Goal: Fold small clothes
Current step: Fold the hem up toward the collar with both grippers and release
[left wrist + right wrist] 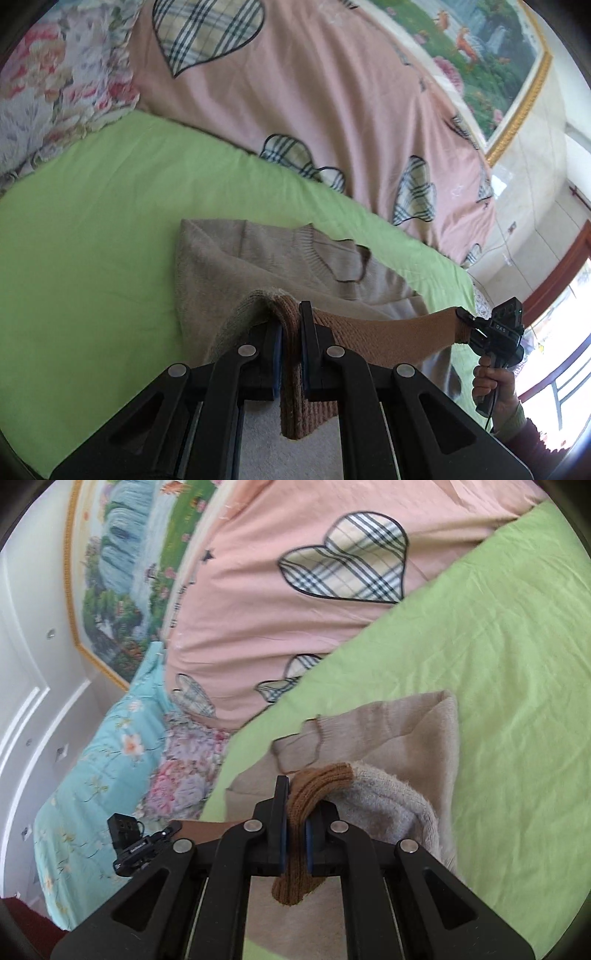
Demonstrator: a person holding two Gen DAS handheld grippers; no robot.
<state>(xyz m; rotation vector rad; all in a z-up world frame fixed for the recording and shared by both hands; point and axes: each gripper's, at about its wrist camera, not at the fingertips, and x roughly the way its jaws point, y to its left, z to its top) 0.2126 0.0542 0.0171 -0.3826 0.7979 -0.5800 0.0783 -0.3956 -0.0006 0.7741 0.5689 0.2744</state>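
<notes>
Left gripper (291,343) is clamped on the brown ribbed hem (291,369) of a beige knitted sweater (280,254), which lies on the light green bed sheet (110,229). The hem stretches taut to the right, where the right gripper (466,320) pinches its far end, a hand (493,384) wrapped round the handle. Behind, a pink quilt with plaid hearts (295,92).

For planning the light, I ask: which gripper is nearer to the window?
Right. The right gripper holds the sweater hem close beside the window; the left gripper holds the same hem farther from it.
</notes>
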